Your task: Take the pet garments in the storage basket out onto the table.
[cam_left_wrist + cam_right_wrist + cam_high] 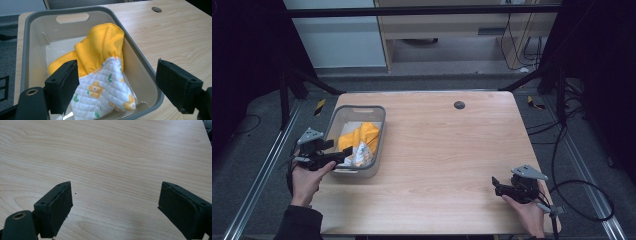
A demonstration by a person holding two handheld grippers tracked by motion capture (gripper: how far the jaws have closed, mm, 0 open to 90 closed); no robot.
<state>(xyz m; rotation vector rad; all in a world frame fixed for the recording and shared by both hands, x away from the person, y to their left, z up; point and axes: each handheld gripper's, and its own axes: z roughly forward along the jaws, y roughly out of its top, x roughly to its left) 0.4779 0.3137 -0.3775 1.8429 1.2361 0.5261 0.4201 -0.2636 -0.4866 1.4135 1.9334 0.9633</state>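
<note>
Two grippers in our hands, both with jaws spread wide, holding nothing. Left gripper (341, 153) at near rim of grey plastic bin (379, 131), near-left part of pale wooden surface (447, 150). Yellow cloth with white quilted flower-print panel (100, 72) lies crumpled inside bin; we see one jaw inside bin just beside cloth, other outside bin's right wall. Right gripper (496, 187) near surface's near-right corner, over bare wood, well apart from bin.
</note>
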